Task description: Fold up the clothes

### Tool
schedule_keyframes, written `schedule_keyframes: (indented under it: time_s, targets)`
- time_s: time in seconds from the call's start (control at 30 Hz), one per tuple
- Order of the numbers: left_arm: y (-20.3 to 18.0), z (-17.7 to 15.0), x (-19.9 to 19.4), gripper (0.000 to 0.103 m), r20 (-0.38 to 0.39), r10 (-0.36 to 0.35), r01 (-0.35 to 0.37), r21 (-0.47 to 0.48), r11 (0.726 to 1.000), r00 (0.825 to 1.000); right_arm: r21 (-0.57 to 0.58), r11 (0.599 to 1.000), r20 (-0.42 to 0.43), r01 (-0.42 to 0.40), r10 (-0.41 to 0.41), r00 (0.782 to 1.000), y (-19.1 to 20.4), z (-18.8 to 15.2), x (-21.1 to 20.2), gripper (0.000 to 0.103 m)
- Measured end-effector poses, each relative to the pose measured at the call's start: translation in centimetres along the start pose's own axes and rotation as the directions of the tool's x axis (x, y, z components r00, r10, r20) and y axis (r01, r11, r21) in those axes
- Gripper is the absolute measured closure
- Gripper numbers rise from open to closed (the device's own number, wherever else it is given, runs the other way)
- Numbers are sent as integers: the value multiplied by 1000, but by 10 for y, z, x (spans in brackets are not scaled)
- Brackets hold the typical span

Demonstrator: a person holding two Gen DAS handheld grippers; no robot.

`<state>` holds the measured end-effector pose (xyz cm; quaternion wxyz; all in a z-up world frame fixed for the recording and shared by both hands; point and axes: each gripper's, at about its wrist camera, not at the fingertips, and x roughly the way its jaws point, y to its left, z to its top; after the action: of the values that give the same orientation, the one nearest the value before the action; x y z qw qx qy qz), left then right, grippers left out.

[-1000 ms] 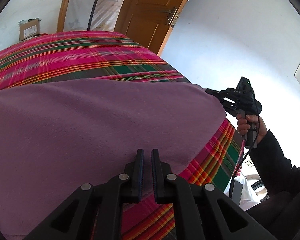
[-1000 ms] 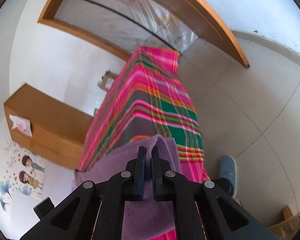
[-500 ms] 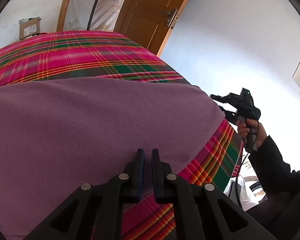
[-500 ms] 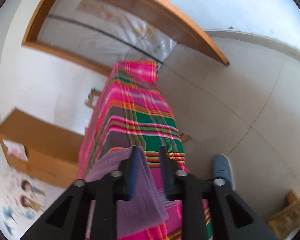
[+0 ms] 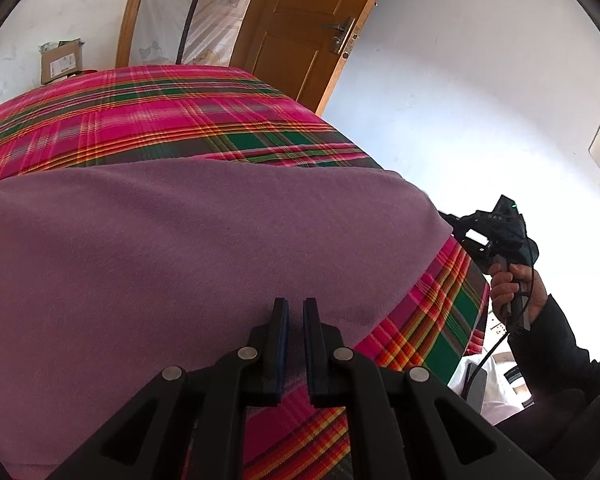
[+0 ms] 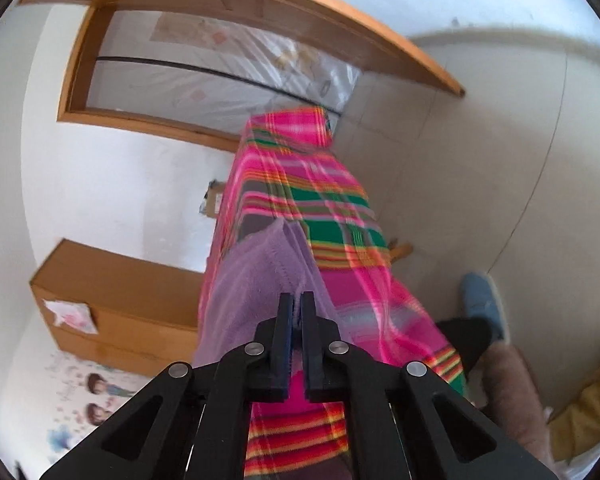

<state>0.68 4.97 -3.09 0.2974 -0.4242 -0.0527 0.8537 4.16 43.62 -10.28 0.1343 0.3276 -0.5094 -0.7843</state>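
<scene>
left gripper point(image 5: 294, 308): clenched on the near hem of the purple cloth point(image 5: 188, 256); fabric sits in the narrow slot between the pads, low in the left wrist view.
purple cloth: spread flat over the near half of the counter point(image 5: 148, 120), which wears a pink/green plaid cover. Its far edge runs straight across the plaid; its right corner reaches the counter's right edge.
right gripper point(image 5: 456, 224): in the left wrist view it sits at the counter's right edge, tips at the cloth's right corner, held by a hand point(image 5: 508, 284) in a dark sleeve. Jaw state unreadable from there.
left view only: full spread of the cloth, a wooden door point(image 5: 300, 28) behind the counter's far right corner, a cardboard box point(image 5: 60, 60) past the far left edge.
right gripper, own view point(image 6: 298, 312): clenched, pads pinching a lifted fold of the purple cloth point(image 6: 260, 276); the stitched hem runs up out of the tips.
right view only: looks along the counter point(image 6: 332, 208) lengthwise; the cloth corner is raised off the plaid while the rest lies on the left side. Blue shoe point(image 6: 482, 300) on the floor off the right edge, wooden cabinet point(image 6: 112, 300) off the left edge, cartoon wall stickers point(image 6: 100, 396) below it.
blur: right wrist view is smeared; plaid detail is soft.
</scene>
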Motion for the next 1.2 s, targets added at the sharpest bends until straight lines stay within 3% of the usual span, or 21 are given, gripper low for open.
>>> schedule_keyframes:
  time_s: [0.1,0.23,0.4,0.5,0.6,0.77,0.87,1.07,1.2]
  targets:
    - [1,-2,-2,97,1,-1,1,-2,1000,1000,-35,999,52,35,-33,998,5,6,-12,100]
    - [2,-6,-2,97,-6,-14,14,0,1000,1000,-33,996,18,88,-88,996,-4,2,-5,100]
    - [-1,-11,-7,97,-10,-18,19,16,1000,1000,-69,985,44,158,-155,987,3,2,-6,95]
    - [0,-12,-12,97,8,-18,18,5,1000,1000,-109,970,98,216,-206,974,16,8,-18,94]
    - [-2,-12,-16,97,28,-23,23,3,1000,999,-206,954,124,217,-195,973,43,3,-22,92]
    - [-3,-13,-8,97,6,-17,17,16,1000,1000,-466,864,36,190,-196,980,106,-31,21,91]
    - [0,-13,-13,97,22,3,-3,16,1000,1000,-593,788,-25,169,-227,973,132,-58,53,82]
    - [32,-8,-22,97,59,83,-78,-79,994,995,-688,702,-72,183,-317,946,156,-80,102,81]
    - [39,-12,-20,97,61,83,-77,-99,992,995,-745,643,-86,176,-353,932,169,-88,123,82]
